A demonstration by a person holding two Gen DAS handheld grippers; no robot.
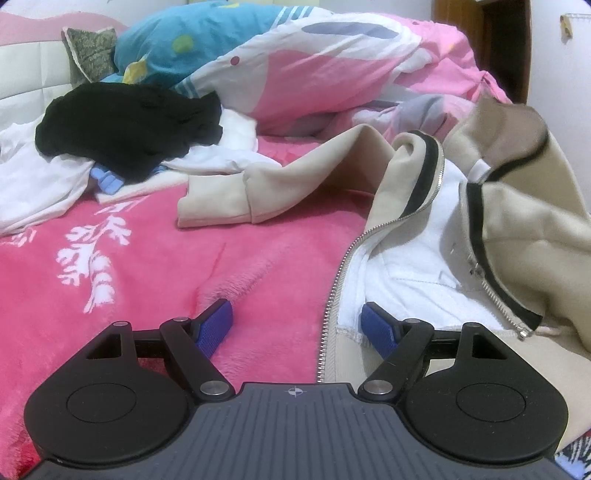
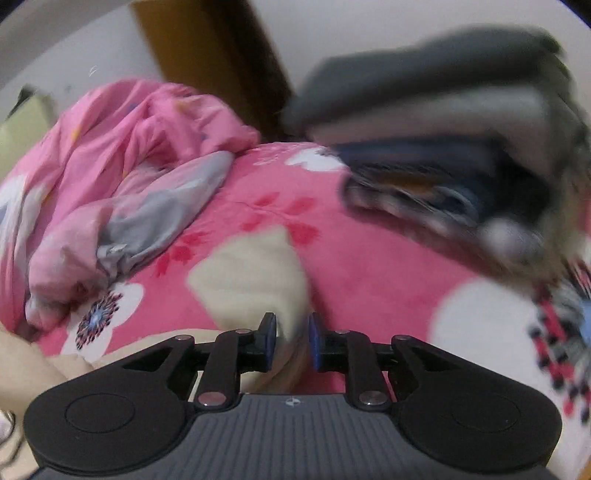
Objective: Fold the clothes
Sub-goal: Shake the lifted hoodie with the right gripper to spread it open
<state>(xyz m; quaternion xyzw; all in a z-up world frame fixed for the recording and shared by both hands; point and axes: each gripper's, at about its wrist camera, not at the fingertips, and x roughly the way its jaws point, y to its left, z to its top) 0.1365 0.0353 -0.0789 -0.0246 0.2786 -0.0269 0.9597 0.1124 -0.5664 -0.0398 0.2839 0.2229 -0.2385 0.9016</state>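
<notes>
- The left hand-held gripper [image 1: 297,325] is wide open, low over the pink blanket [image 1: 166,258] on the bed.
- Its right blue pad [image 1: 378,326] is at the white lining of a beige zip jacket [image 1: 517,229], which lies open.
- One beige sleeve [image 1: 236,192] lies flat on the blanket.
- A black garment [image 1: 125,125] rests on white clothes [image 1: 33,184] further back.

The blanket [image 1: 155,258] is hot pink with white leaf sprays and dark-centred white flowers. The jacket [image 1: 524,221] is cream, lined white, with black trim beside a silver zip. A black garment [image 1: 125,125] tops white clothes [image 1: 33,184]. The quilt [image 1: 332,66] is pink, white and grey; the pillow [image 1: 192,33] is turquoise.
</notes>
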